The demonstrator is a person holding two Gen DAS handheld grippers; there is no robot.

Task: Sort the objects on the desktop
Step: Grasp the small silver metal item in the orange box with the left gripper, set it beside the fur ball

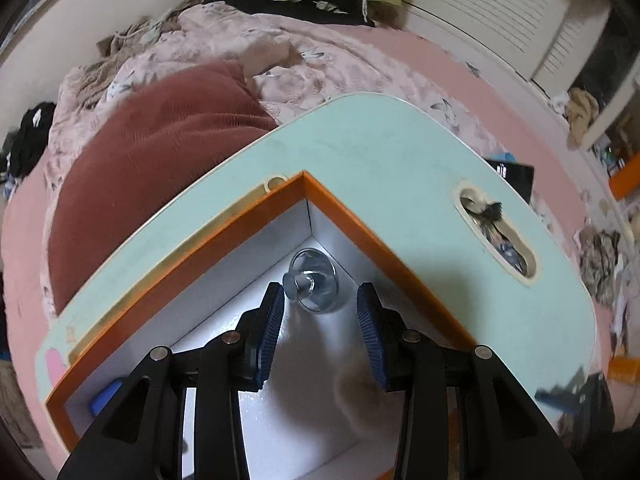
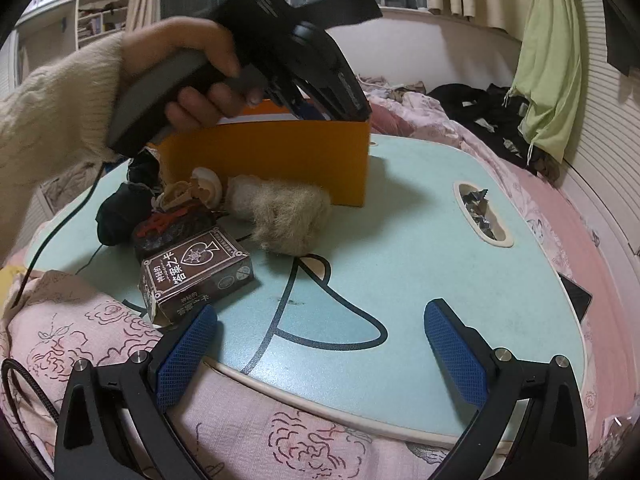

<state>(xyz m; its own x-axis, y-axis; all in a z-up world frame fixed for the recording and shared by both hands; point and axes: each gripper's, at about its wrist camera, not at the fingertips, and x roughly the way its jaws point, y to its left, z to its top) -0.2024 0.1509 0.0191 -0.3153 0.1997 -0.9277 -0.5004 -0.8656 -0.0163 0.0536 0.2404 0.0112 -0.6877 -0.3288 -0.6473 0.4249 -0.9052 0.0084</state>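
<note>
Clear plastic suction cup [image 1: 311,282] sits in the far corner of the orange box [image 1: 208,236], knob pointing up at the lens, short axis upright; left gripper [image 1: 320,304] hovers over it inside the box, jaws narrowed yet not pressing it, so this looks like the drop-off step; right gripper [image 2: 320,332] waits wide apart and empty, nearer than the box; next move, I'd guess: lift out and fetch the card box [image 2: 196,276] or fur ball [image 2: 288,216] beside the box.

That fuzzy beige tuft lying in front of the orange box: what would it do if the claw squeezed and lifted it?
The fuzzy beige fibre tuft looks loose and wispy, so it would probably squash flat and weigh little. Strands might snag on the right claw's textured blue pads. It seems unlikely to roll.
</note>
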